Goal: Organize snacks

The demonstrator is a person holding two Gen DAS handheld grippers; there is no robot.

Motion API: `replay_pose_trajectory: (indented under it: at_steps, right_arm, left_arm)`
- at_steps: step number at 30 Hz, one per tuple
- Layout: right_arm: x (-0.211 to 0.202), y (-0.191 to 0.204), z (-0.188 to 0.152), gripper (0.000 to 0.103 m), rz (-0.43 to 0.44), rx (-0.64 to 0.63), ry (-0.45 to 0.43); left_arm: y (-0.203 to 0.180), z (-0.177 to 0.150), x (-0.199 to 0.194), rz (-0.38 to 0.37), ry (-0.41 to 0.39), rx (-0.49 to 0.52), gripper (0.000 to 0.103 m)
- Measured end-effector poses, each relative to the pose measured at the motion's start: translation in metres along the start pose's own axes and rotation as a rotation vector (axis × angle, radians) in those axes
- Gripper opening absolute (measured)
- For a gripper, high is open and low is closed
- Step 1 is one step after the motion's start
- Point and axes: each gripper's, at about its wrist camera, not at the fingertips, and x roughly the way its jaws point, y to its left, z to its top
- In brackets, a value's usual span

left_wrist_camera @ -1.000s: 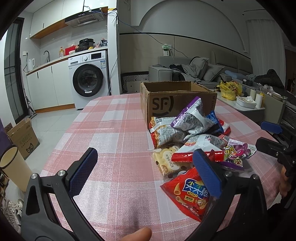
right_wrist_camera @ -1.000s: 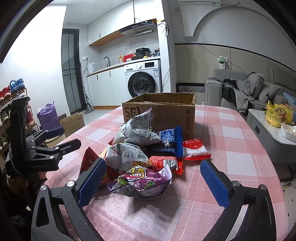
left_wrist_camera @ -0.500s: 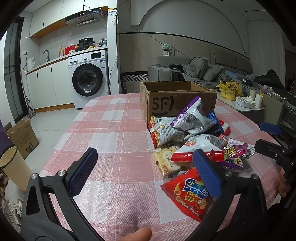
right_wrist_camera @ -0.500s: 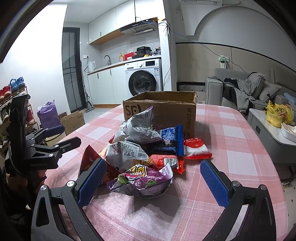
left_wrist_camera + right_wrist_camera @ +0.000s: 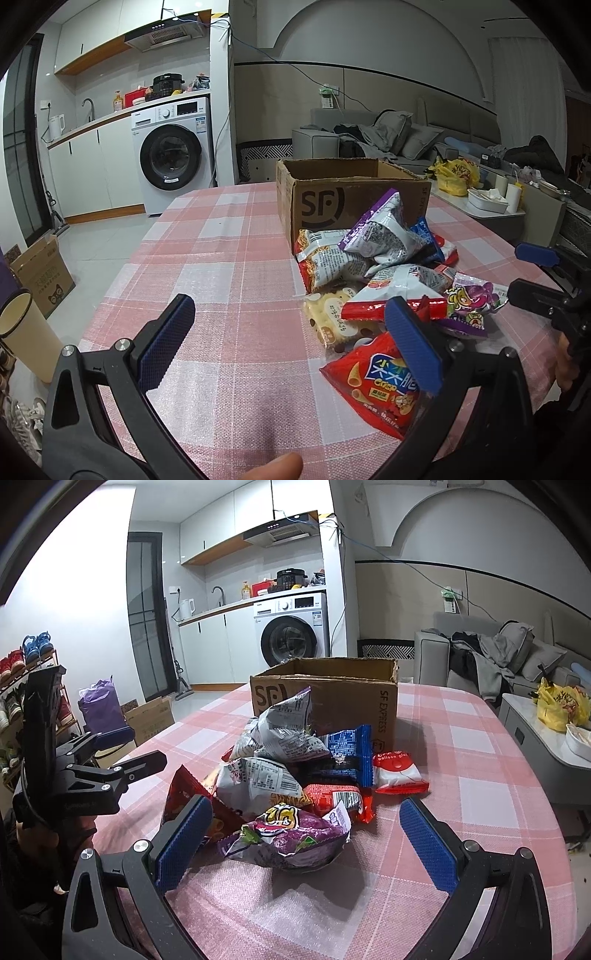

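A heap of snack bags lies on the pink checked tablecloth [image 5: 229,266] in front of an open cardboard box [image 5: 325,199] marked SF. My left gripper [image 5: 291,343] is open above the cloth, with a red crisp bag [image 5: 376,384] under its right finger. A purple bag [image 5: 291,834] sits nearest my right gripper [image 5: 306,842], which is open just short of it. Behind it lie silver bags [image 5: 284,731], a blue pack [image 5: 347,749] and a small red-and-white packet [image 5: 399,771]. The cardboard box [image 5: 332,698] stands behind the heap. Each gripper appears at the edge of the other's view.
The table edge drops to a tiled floor on the left, with a cream bin [image 5: 22,332] and a cardboard carton [image 5: 40,269] below. A washing machine [image 5: 173,158] and sofa [image 5: 369,136] stand beyond. A low side table [image 5: 546,727] sits at the right.
The right gripper has edged slightly forward toward the purple bag. The left gripper has barely moved. Both stay open.
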Motion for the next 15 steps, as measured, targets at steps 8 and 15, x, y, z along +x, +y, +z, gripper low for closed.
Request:
replay_pose_trajectory:
  at_steps: [8, 15]
  right_arm:
    - [0.002, 0.002, 0.002, 0.103, 0.008, -0.005, 0.003]
    - [0.004, 0.003, 0.004, 0.103, 0.008, -0.011, 0.014]
  left_arm:
    - [-0.004, 0.006, -0.006, -0.021, -0.017, 0.021, 0.102]
    - [0.0, 0.015, -0.005, -0.008, -0.023, 0.047, 0.102]
